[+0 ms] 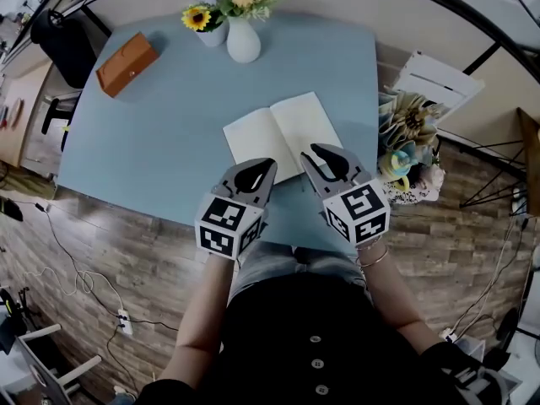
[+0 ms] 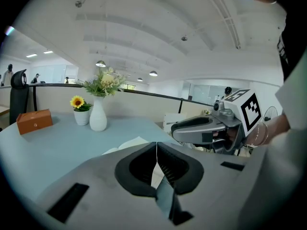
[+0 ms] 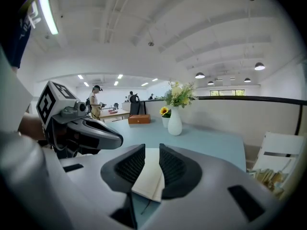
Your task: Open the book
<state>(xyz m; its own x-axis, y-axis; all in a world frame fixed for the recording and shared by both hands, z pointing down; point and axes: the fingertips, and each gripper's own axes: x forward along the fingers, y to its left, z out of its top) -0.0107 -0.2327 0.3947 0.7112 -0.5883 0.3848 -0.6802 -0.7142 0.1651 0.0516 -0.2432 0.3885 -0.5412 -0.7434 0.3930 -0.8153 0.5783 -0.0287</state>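
White book (image 1: 283, 133) lies open on blue table (image 1: 143, 142) — left gripper (image 2: 157, 147) closed, empty; right gripper (image 3: 152, 152) slightly apart, empty.

The book (image 1: 283, 136) near the table's front edge shows matt, cream paper pages. The table (image 1: 152, 150) has a smooth, matt, pale blue top. At its far edge the white vase (image 1: 243, 42) looks glossy, like glazed ceramic, and the brown box (image 1: 126, 64) by the far left corner has a smooth, faint sheen. The left gripper (image 1: 263, 167) and right gripper (image 1: 316, 152) have matt grey plastic shells with black ribbed pads (image 3: 128, 165)
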